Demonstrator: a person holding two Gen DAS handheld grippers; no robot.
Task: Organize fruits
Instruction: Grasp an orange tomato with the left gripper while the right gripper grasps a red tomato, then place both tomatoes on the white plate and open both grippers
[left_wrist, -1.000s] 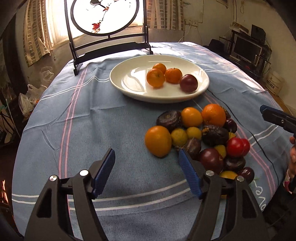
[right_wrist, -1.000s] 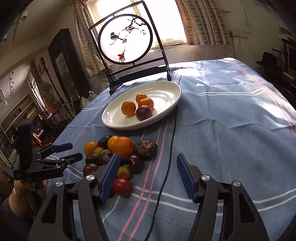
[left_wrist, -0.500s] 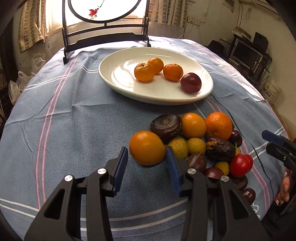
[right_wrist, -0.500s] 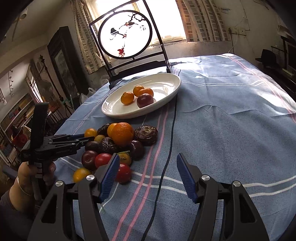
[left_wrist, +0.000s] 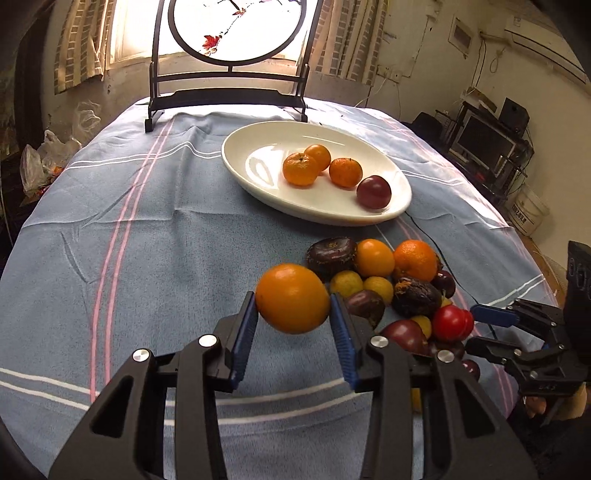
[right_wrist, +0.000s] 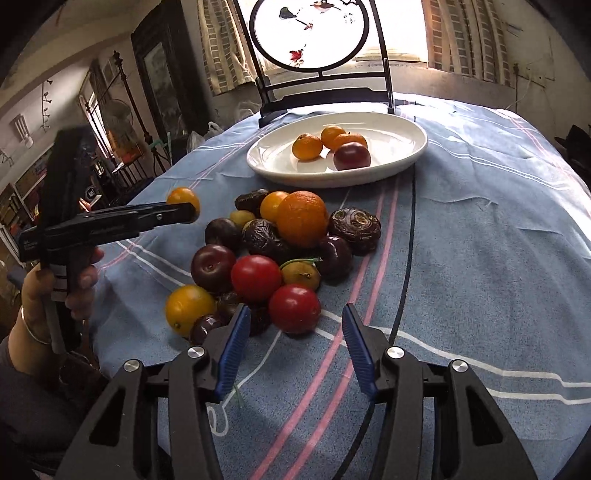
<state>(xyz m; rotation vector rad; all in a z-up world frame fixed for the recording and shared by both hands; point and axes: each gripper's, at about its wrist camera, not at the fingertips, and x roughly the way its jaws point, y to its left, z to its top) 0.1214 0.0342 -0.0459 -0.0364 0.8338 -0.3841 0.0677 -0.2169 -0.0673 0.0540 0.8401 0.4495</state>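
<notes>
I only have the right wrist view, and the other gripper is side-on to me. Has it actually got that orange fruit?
Observer: Yes. The left wrist view shows the left gripper shut on the orange, a blue pad on each side; its jaws have just been closing.
Operator: And my own jaws, from that side?
Observer: The right gripper is open, tips at the nearest red tomato, pads not pressing it; its jaws have just been closing.

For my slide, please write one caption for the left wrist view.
Left gripper clamps an orange beside the fruit pile; white plate waits behind.
</notes>
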